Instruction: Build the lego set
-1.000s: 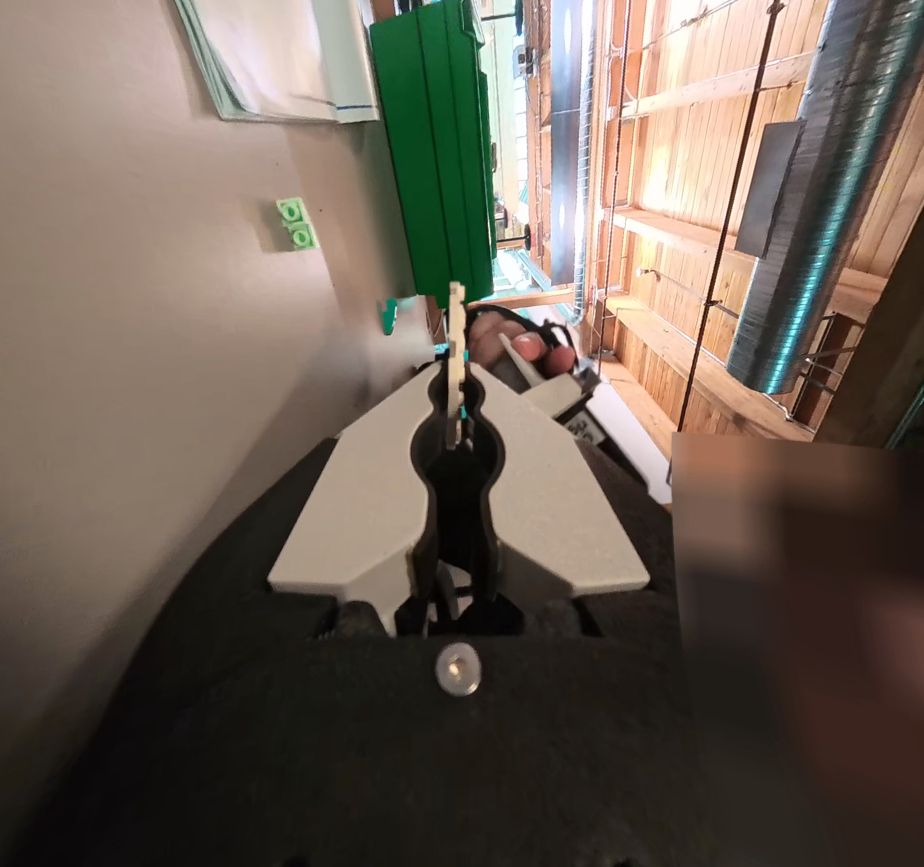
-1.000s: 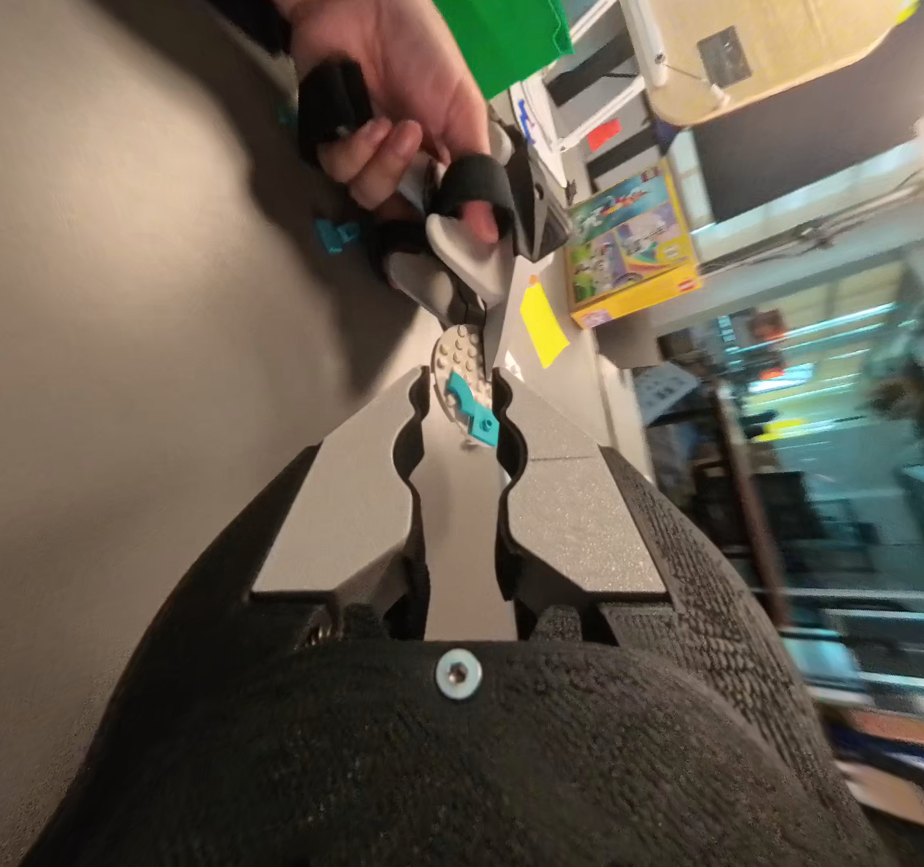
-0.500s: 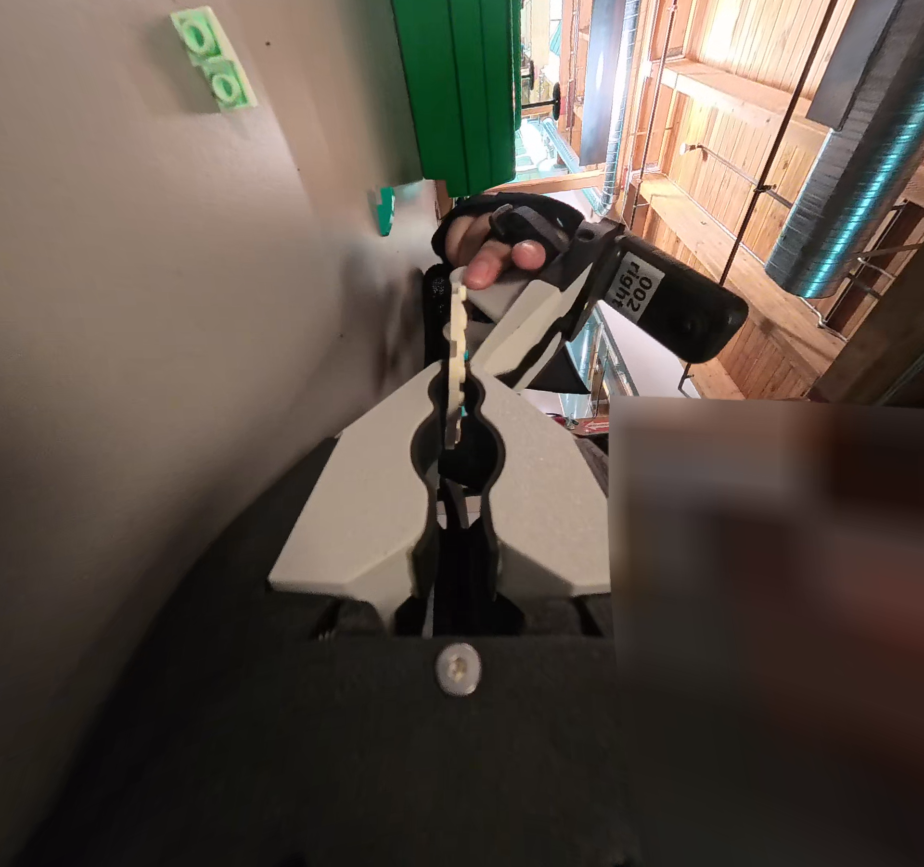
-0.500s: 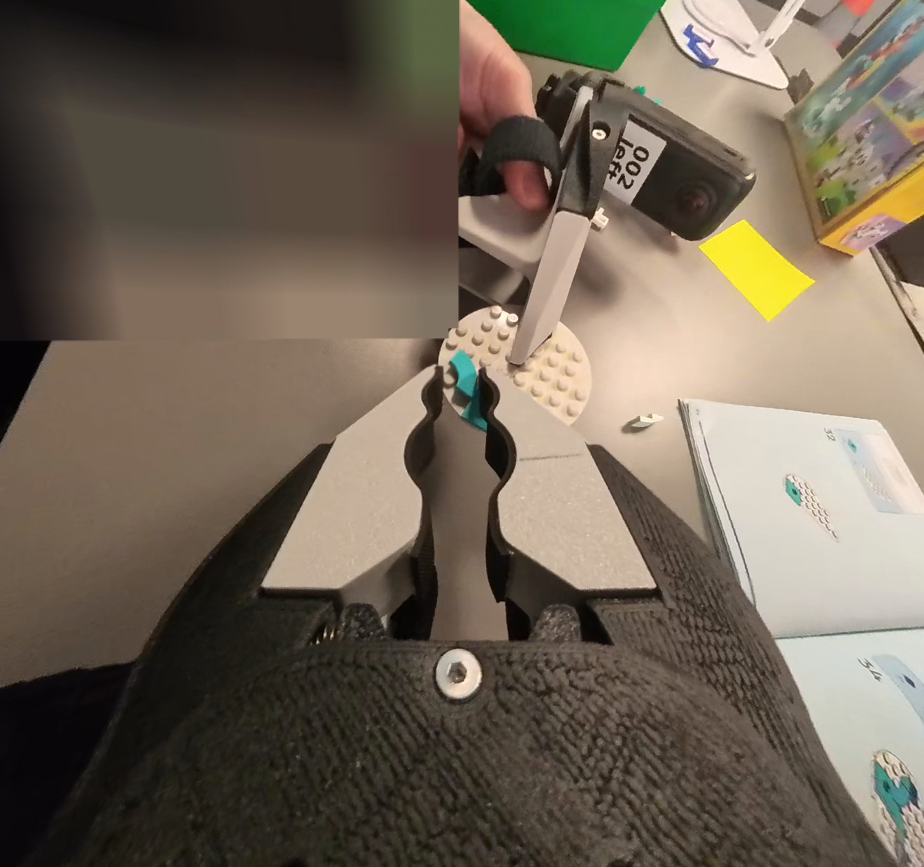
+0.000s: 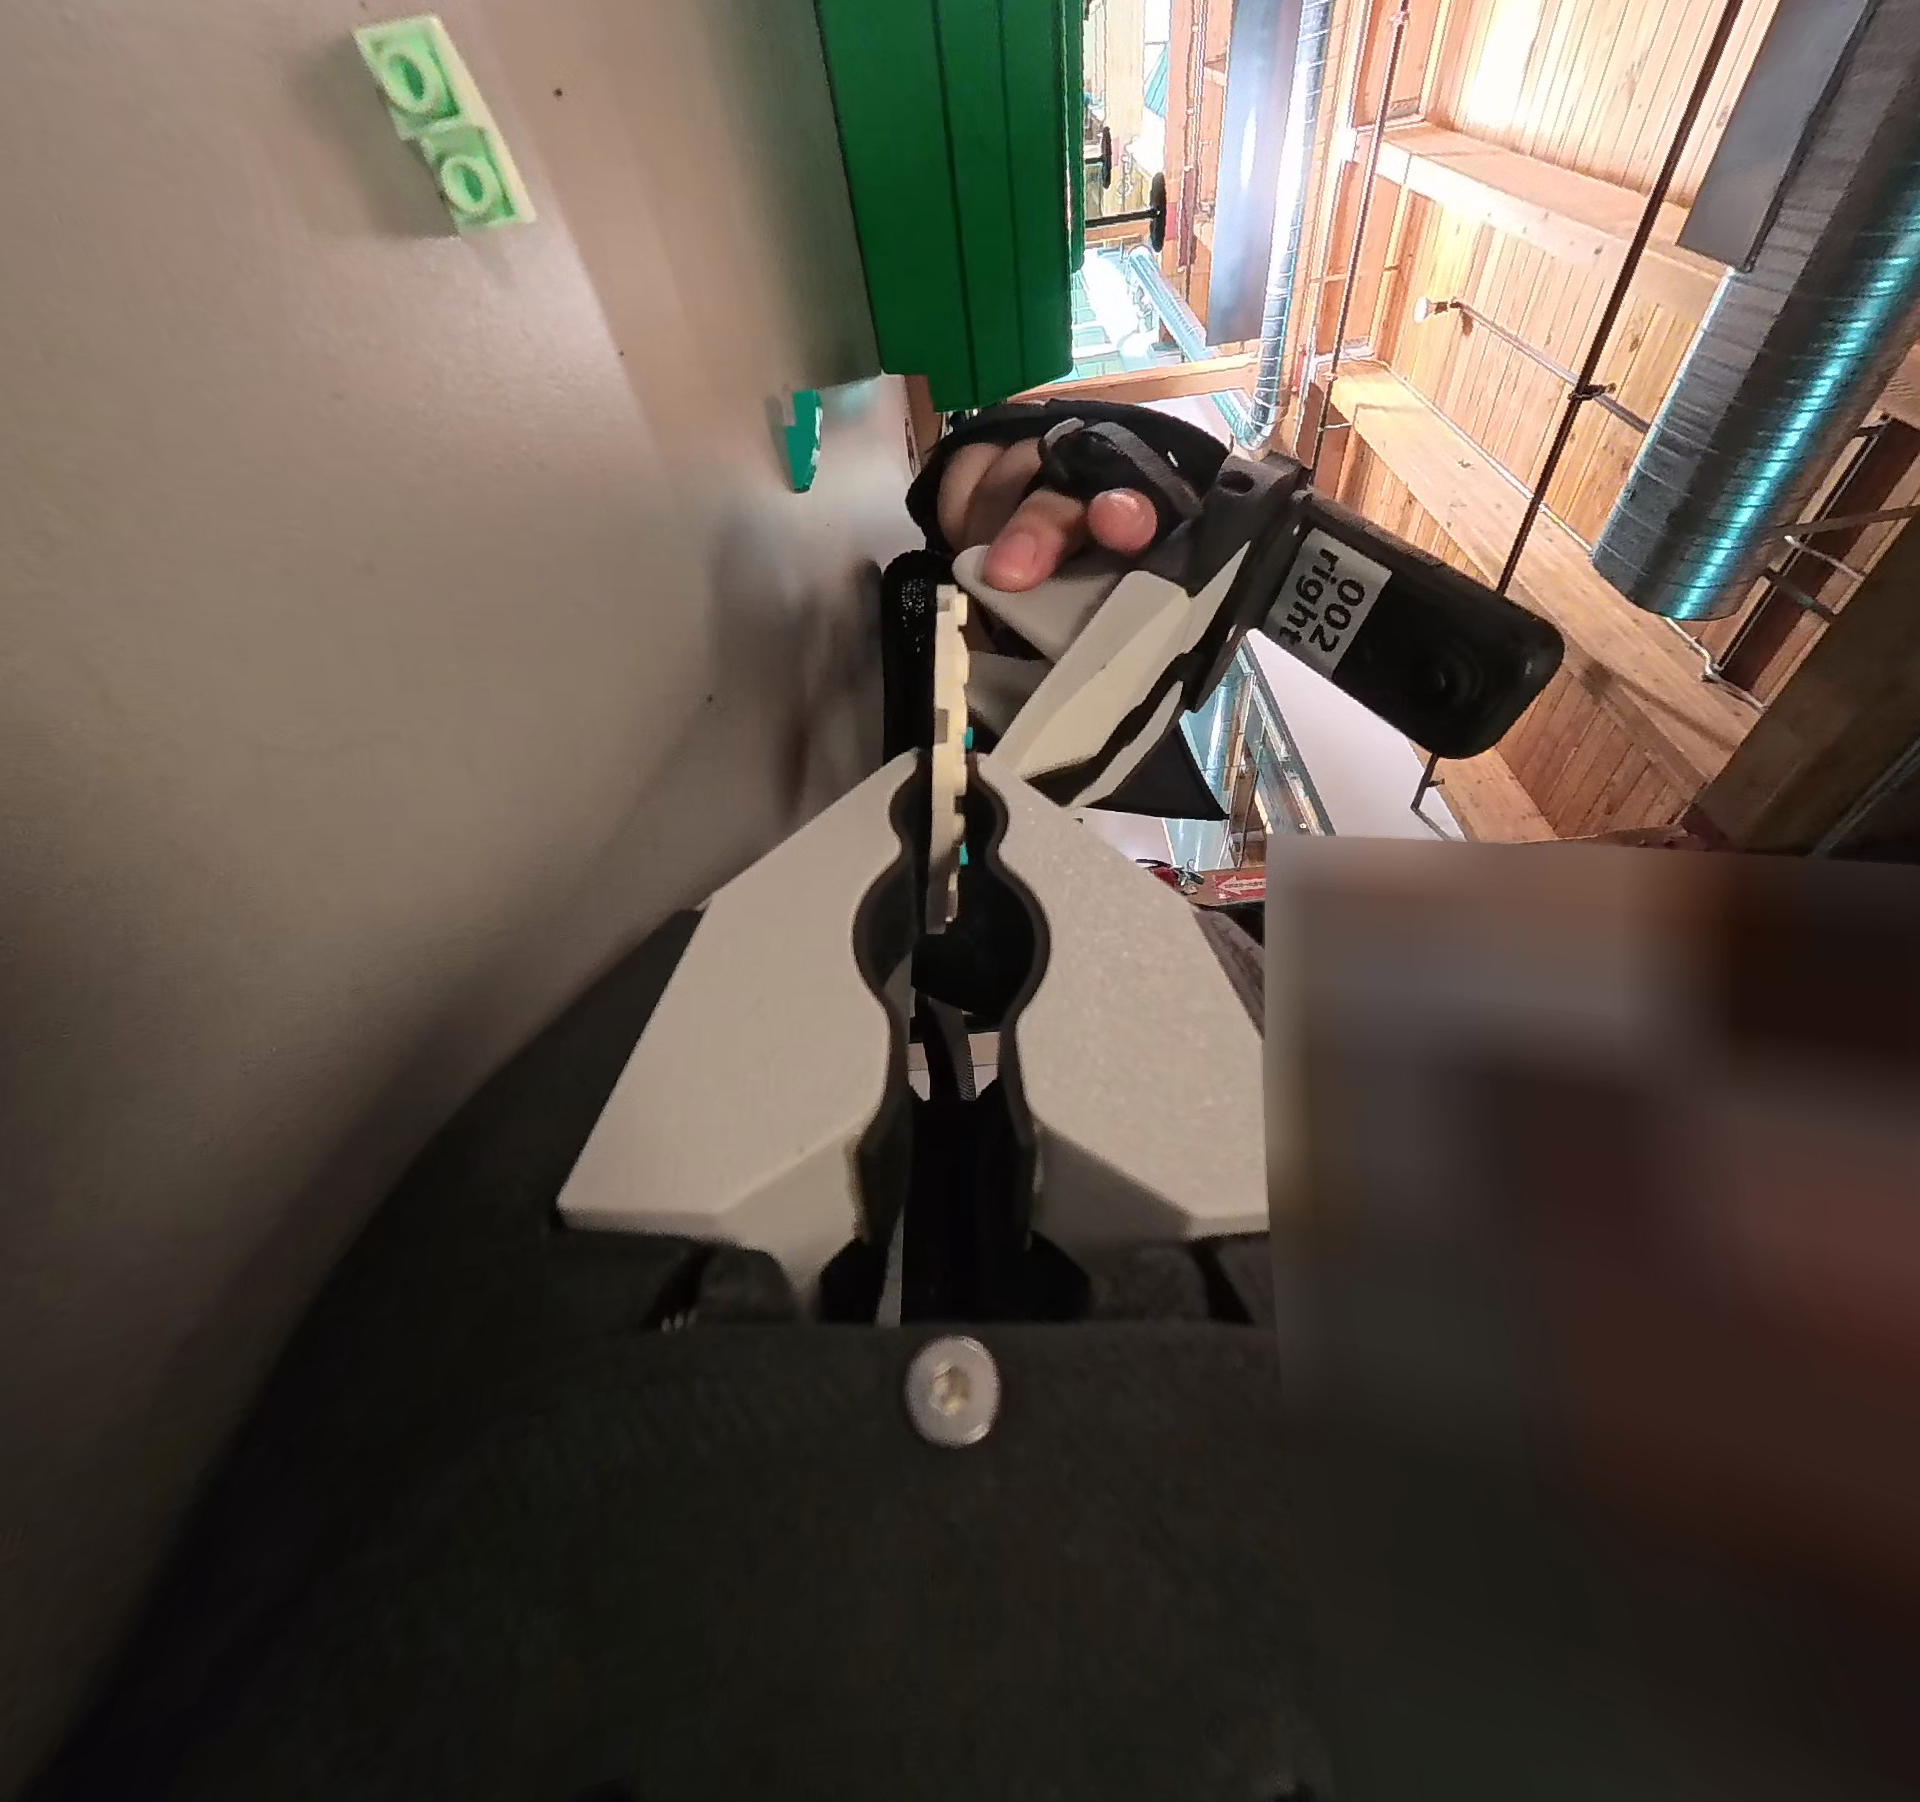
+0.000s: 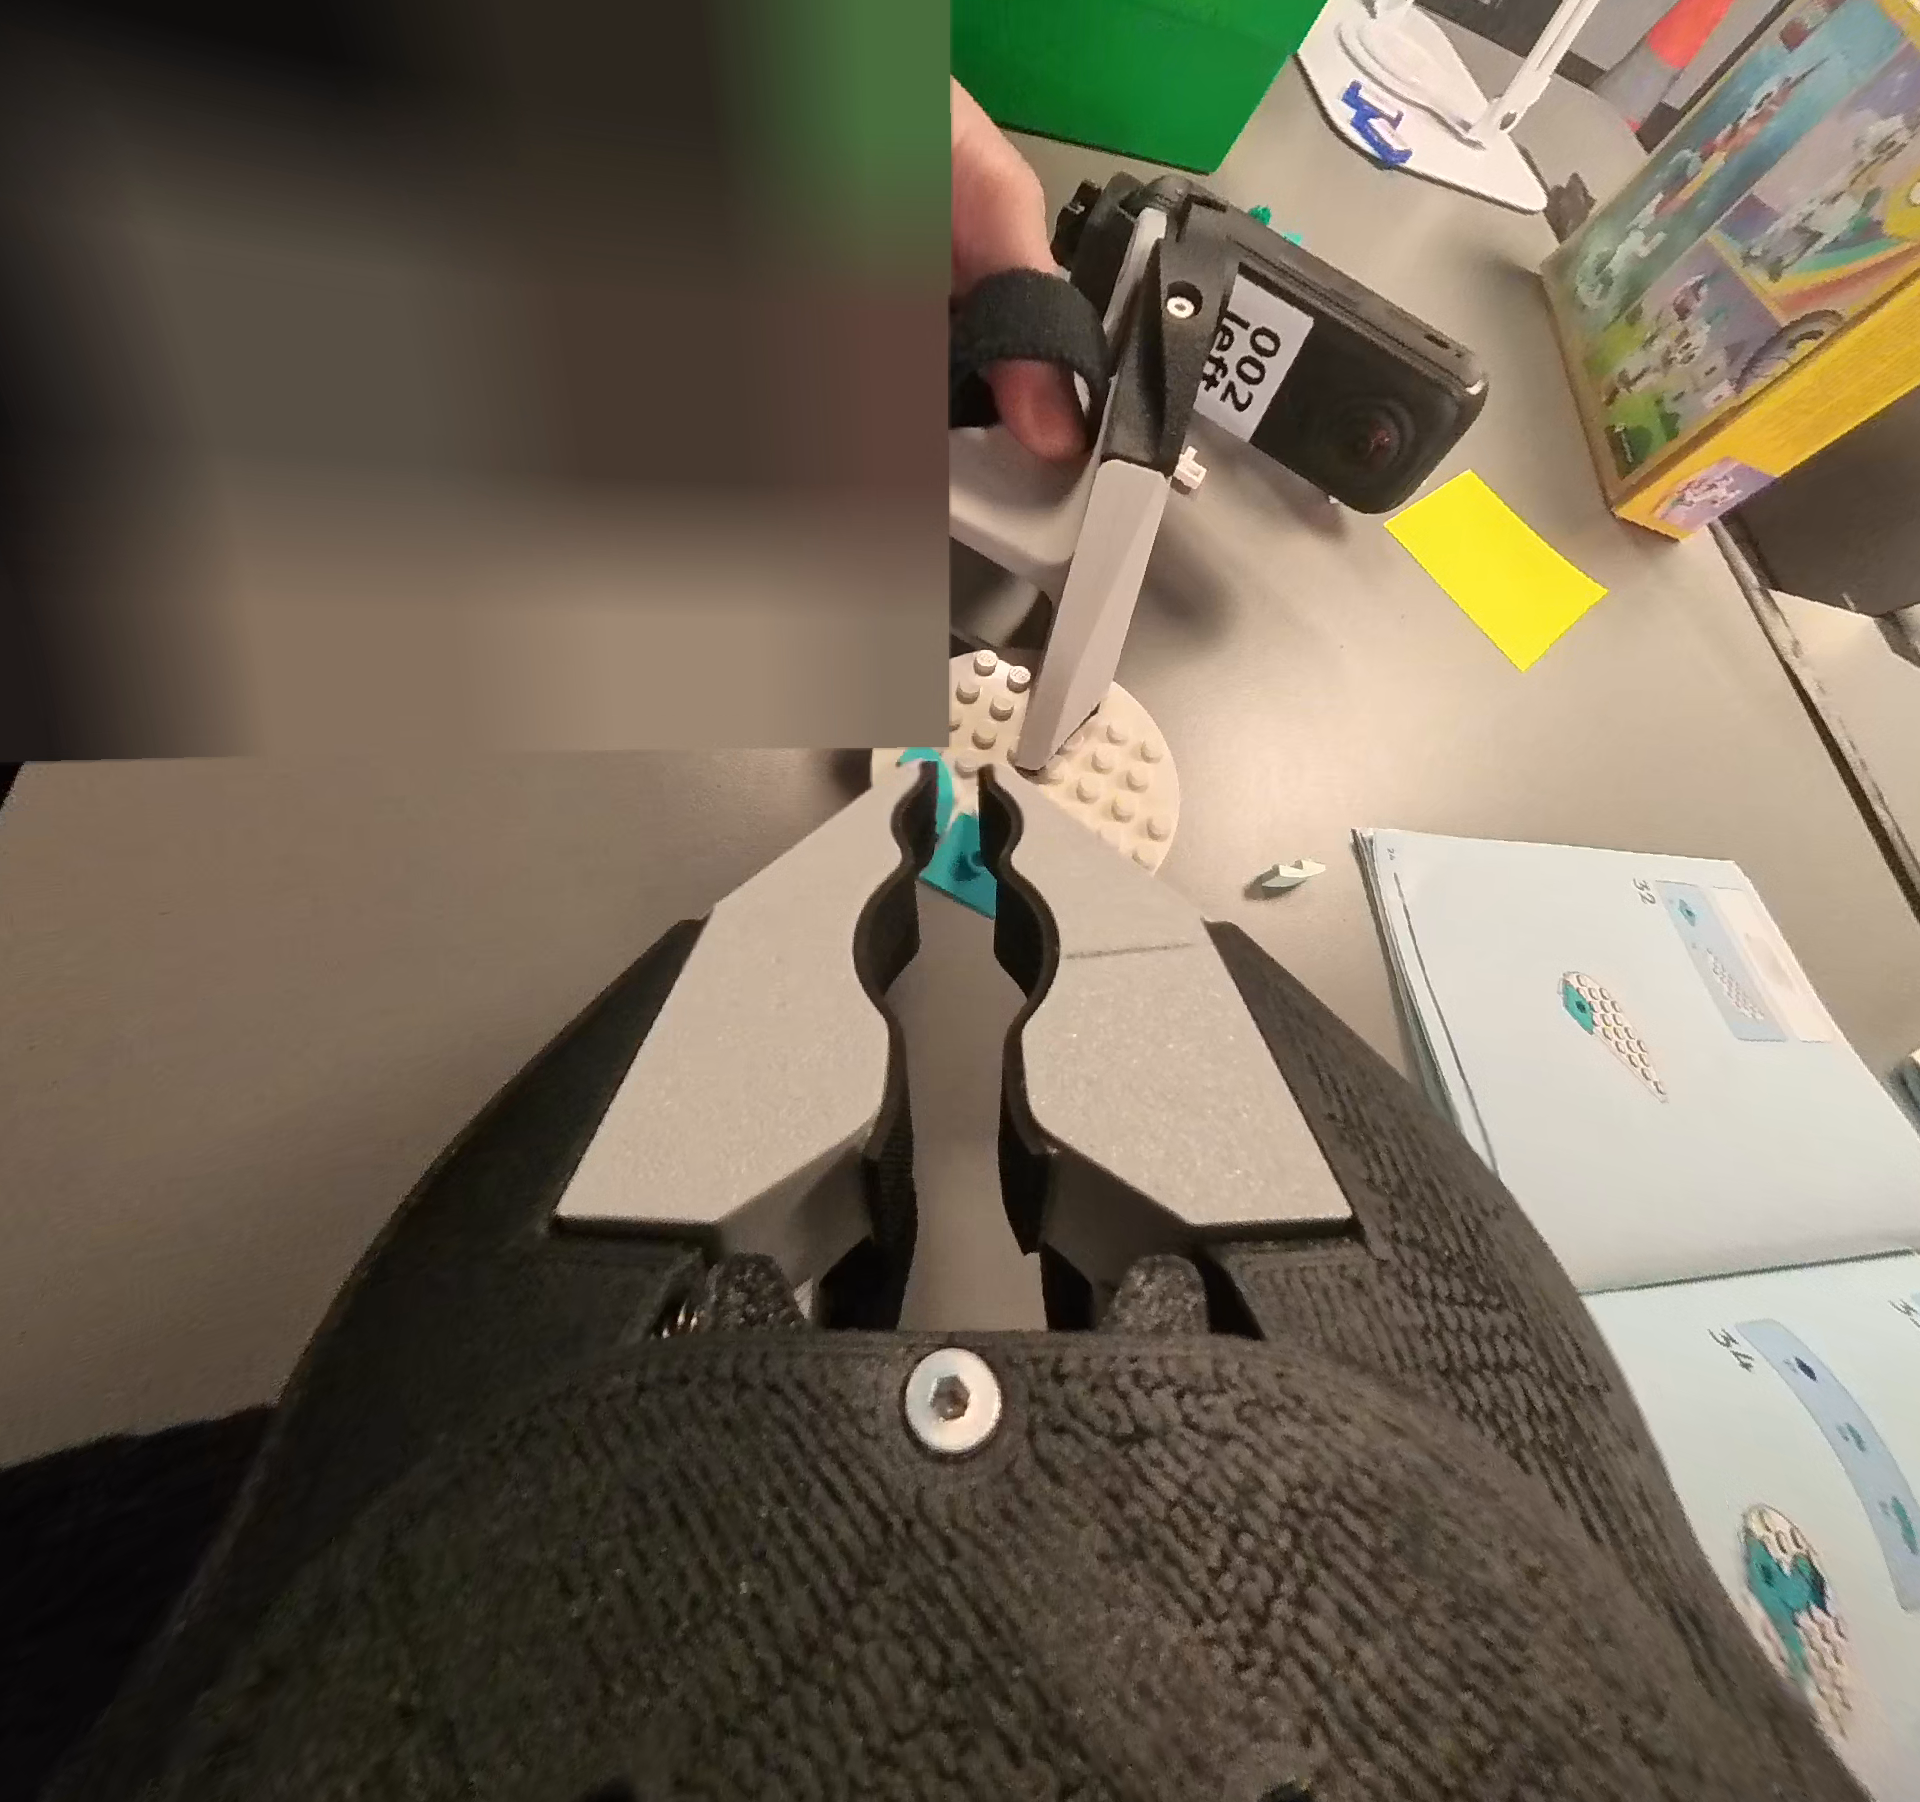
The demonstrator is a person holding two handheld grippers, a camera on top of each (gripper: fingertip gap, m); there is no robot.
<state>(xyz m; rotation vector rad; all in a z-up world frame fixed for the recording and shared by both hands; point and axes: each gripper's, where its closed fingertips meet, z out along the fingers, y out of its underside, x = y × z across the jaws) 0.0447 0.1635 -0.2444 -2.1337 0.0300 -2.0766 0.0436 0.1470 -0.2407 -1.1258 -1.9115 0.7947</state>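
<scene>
My left gripper (image 5: 951,786) is shut on a white round studded plate (image 5: 948,713), seen edge-on between its tips and held off the table. In the right wrist view the plate (image 6: 1101,786) shows its studs, with a left finger (image 6: 1091,609) pressed on it. My right gripper (image 6: 956,791) has its tips closed narrowly on a teal piece (image 6: 961,864) that lies against the plate's near edge. The right gripper also shows in the left wrist view (image 5: 1091,703), just beyond the plate. A thin teal sliver (image 5: 965,853) shows on the plate's side.
On the grey table: a green bin (image 6: 1143,7), an open instruction booklet (image 6: 1662,1077), a yellow note (image 6: 1496,578), a colourful set box (image 6: 1745,298), a white stand (image 6: 1434,90), a small loose piece (image 6: 1288,874). A light green brick (image 5: 442,137) and a teal piece (image 5: 800,443) lie apart. Both grippers' tips are close together, under 4 cm apart. From the left gripper's tips to the light green brick (image 5: 442,137) is close to 10 centimeters.
Both views have swung round; the right one now looks down on the table. The right jaws have narrowed around the teal piece. The left gripper still holds the plate.
</scene>
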